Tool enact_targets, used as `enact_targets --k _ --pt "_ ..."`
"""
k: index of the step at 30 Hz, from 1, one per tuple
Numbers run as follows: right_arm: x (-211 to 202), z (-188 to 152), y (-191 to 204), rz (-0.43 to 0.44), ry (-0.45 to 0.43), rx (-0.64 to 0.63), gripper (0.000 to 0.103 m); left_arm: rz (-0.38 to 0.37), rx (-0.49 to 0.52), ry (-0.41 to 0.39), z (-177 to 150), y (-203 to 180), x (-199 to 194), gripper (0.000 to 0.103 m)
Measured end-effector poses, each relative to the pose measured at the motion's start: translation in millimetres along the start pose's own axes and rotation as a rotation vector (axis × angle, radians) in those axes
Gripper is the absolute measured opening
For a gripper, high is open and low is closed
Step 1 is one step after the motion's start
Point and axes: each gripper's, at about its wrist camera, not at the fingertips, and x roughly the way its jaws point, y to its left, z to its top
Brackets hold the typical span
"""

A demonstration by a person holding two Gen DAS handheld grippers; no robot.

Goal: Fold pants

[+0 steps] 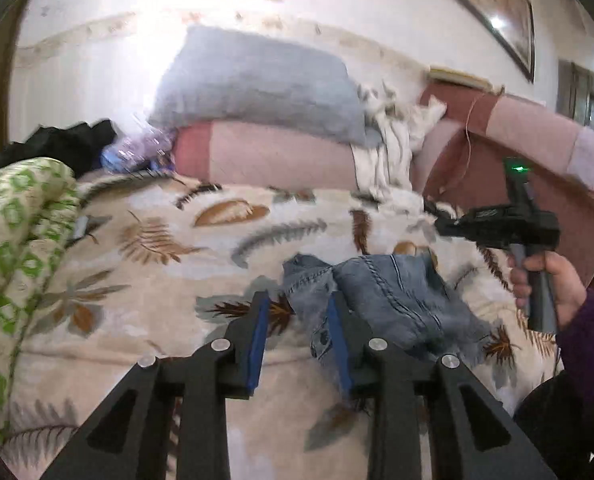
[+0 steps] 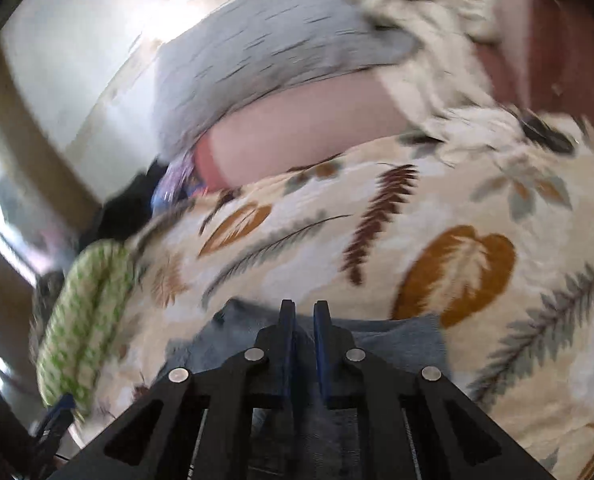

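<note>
The jeans (image 1: 381, 292) lie bunched in a loose heap on my bed, on the leaf-print bedspread (image 1: 169, 248), near the front edge and a little to the right of centre in my left view. Denim seams and a frayed hem show along the heap's left side.

My left tongs (image 1: 299, 308) hang just above the heap's left end with the blue-padded fingers (image 1: 259, 332) apart; the right pad touches or overlaps a fold of denim, but nothing is pinched between them.

My right tongs (image 2: 304, 312) point down over the same jeans (image 2: 397, 334), fingers drawn nearly together with a narrow slit left. Denim sits under and behind them; I cannot tell whether cloth is caught in the slit, as that view is smeared with motion. In the left view my right hand (image 1: 553, 280) holds those tongs by the handle, off to the right of the heap.

Farther back a grey blanket (image 1: 257, 84) rests on a pink one (image 1: 273, 156), with white cloth (image 1: 393, 136) beside them. A green-patterned quilt (image 1: 13, 232) is rolled at the left edge.
</note>
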Motion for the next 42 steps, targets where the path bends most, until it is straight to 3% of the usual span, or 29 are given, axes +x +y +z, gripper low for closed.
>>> enact_targets --k 2,4,8,9,11,19,21,22,24,26,27,31,35,38,42 --pt "1 -2 -19 0.025 0.018 0.044 0.010 0.036 0.038 0.077 -2 -12 30 0.033" --pt "4 -8 -31 0.082 0.081 0.090 0.014 -0.015 0.016 0.143 -9 -18 57 0.033" --pt "4 -28 -48 0.188 0.162 0.174 0.019 -0.050 0.021 0.175 -25 -33 69 0.033" --pt "8 -36 -51 0.197 0.196 0.192 0.025 -0.050 0.031 0.174 -28 -37 69 0.033" --pt "17 -48 -53 0.178 0.262 0.208 0.057 -0.061 0.054 0.178 -31 -45 68 0.033" --pt "50 -76 -63 0.404 0.401 0.397 0.068 -0.091 0.126 0.236 -31 -70 79 0.033" --pt "57 -80 -53 0.467 0.451 0.394 0.069 -0.087 0.141 0.235 -35 -73 78 0.033" --pt "57 -82 -47 0.456 0.449 0.377 0.069 -0.088 0.139 0.236 -35 -73 78 0.033" --pt "55 -86 -35 0.409 0.420 0.302 0.064 -0.089 0.126 0.243 -36 -70 79 0.033" --pt "51 -86 -23 0.316 0.400 0.213 0.021 -0.093 0.103 0.251 -33 -65 78 0.033" --pt "46 -83 -19 0.281 0.374 0.173 0.014 -0.101 0.095 0.254 -32 -65 78 0.033" --pt "15 -73 13 0.264 0.251 0.029 0.012 -0.097 0.147 0.256 -26 -79 78 0.033" --pt "2 -62 23 0.223 0.173 -0.015 0.012 -0.096 0.201 0.266 -24 -102 90 0.032" --pt "0 -53 6 0.196 0.154 0.023 0.011 -0.120 0.182 0.276 -19 -113 105 0.033" --pt "-3 -41 -31 0.141 0.144 0.076 0.011 -0.146 0.229 0.268 -11 -138 123 0.033"
